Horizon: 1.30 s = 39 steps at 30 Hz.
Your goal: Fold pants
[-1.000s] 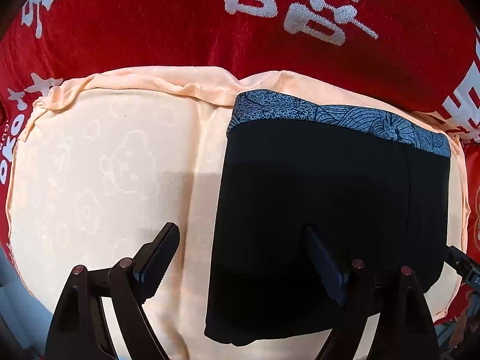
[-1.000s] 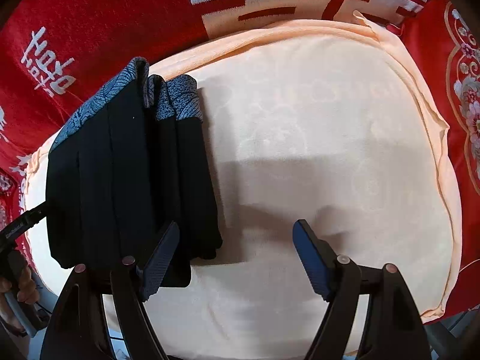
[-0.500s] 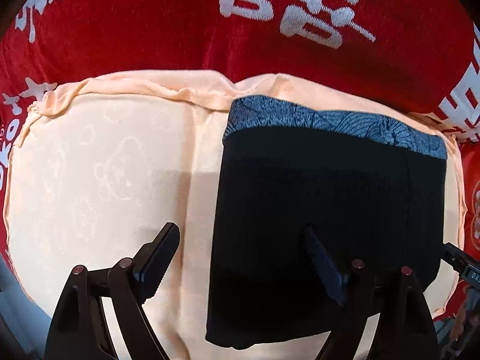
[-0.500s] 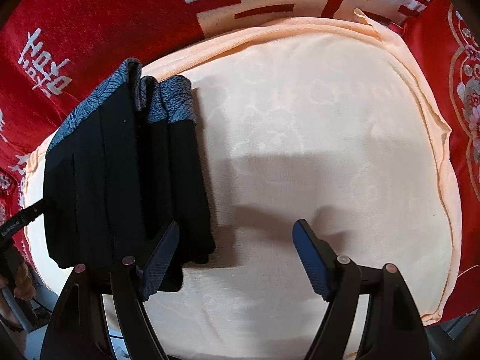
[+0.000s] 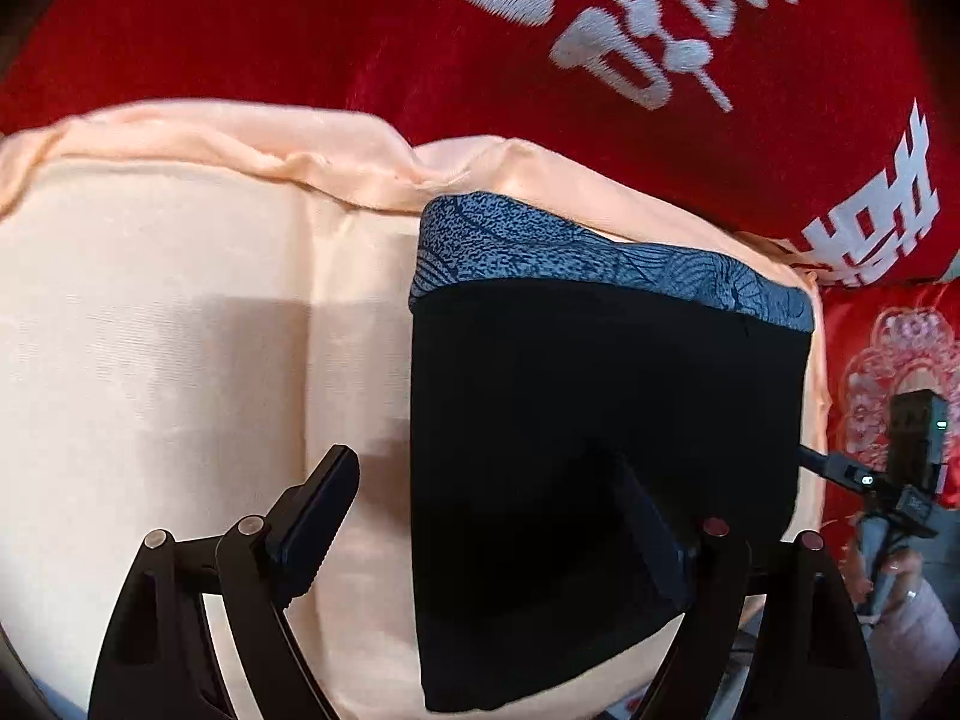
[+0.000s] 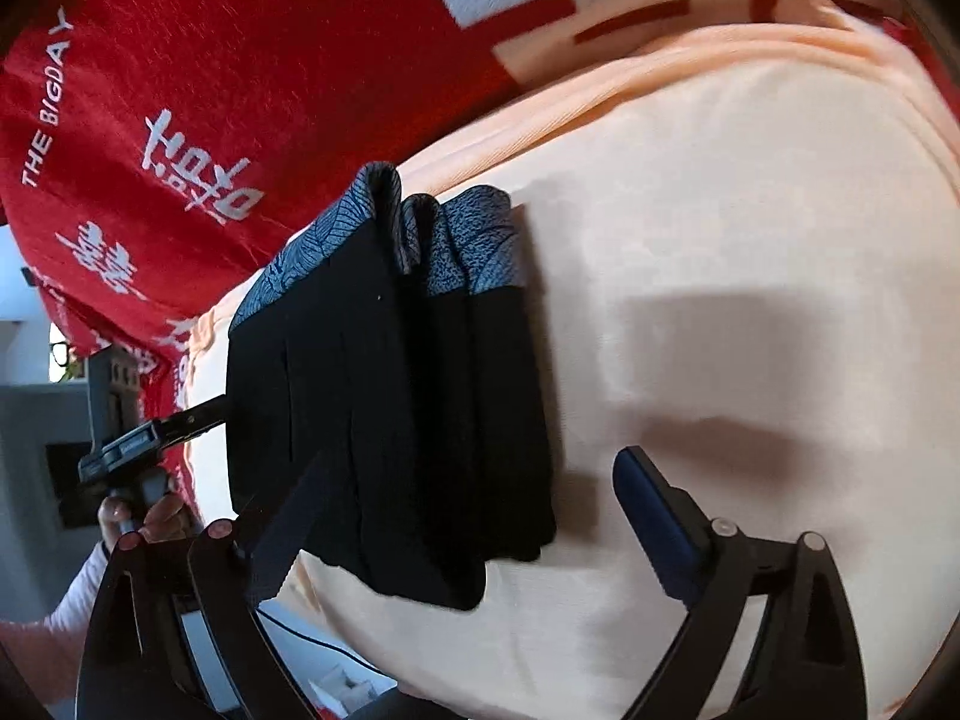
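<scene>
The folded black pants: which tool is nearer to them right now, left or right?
Hard to separate. The left tool is open, one finger over the pants, one over the peach cushion. The right tool stands likewise.

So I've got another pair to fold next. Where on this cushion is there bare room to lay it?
Bare cushion runs from the folded black pants to the rumpled peach hem in the left wrist view. In the right wrist view, that is the wide patch beside the pants. Past the pants only a thin strip remains.
</scene>
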Each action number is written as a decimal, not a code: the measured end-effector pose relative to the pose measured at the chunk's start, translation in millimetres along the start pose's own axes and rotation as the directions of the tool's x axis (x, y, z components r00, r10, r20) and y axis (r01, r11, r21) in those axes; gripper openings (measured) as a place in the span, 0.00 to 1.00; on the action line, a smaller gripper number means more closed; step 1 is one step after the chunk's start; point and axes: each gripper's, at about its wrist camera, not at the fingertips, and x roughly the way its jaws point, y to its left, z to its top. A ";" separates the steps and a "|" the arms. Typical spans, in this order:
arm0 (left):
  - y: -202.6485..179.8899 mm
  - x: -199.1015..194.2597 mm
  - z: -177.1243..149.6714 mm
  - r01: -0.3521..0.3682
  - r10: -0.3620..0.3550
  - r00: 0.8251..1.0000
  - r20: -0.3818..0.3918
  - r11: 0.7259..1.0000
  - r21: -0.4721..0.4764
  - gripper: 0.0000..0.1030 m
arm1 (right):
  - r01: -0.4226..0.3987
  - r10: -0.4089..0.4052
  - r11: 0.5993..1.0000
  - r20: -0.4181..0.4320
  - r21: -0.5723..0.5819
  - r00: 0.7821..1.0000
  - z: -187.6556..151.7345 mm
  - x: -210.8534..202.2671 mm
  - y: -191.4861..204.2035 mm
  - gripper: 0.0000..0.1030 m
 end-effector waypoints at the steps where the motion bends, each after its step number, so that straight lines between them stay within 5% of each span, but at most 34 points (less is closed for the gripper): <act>1: 3.1 3.9 1.8 0.012 -0.012 1.000 -0.011 1.000 -0.004 0.84 | -0.011 0.011 1.000 -0.004 -0.010 1.000 0.5 1.8 1.0 0.93; 3: 5.6 11.3 6.4 0.028 -0.028 0.999 -0.017 1.000 0.013 0.84 | -0.038 0.037 0.999 -0.022 -0.029 0.999 5.9 13.8 0.3 0.93; 5: 7.5 16.4 8.6 0.044 -0.044 0.999 -0.021 0.999 0.014 0.98 | -0.053 0.052 0.998 -0.033 -0.044 0.998 7.4 20.0 -1.5 0.93; 19: -2.6 48.4 17.2 0.122 -0.122 0.991 -0.053 0.993 0.001 1.00 | -0.193 0.192 0.981 -0.035 -0.022 0.981 31.8 53.3 -5.5 0.94; 22: -4.6 45.8 14.8 0.099 -0.100 0.994 -0.041 0.995 -0.029 1.00 | -0.154 0.155 0.988 -0.038 0.024 0.987 32.0 51.0 -5.0 0.83; 26: -18.5 33.0 7.9 0.086 -0.086 0.996 0.017 0.996 -0.003 0.76 | -0.160 0.162 0.986 -0.055 0.051 0.985 31.5 47.4 -4.7 0.55; 29: -24.6 21.3 4.1 0.084 -0.084 0.996 0.040 0.996 0.003 0.64 | -0.185 0.188 0.980 -0.035 0.074 0.981 28.1 38.6 -2.8 0.45; 39: -60.1 -23.7 -27.5 0.038 -0.036 0.992 0.118 0.999 -0.020 0.56 | -0.276 0.277 0.961 -0.049 0.033 0.960 4.8 4.7 21.9 0.40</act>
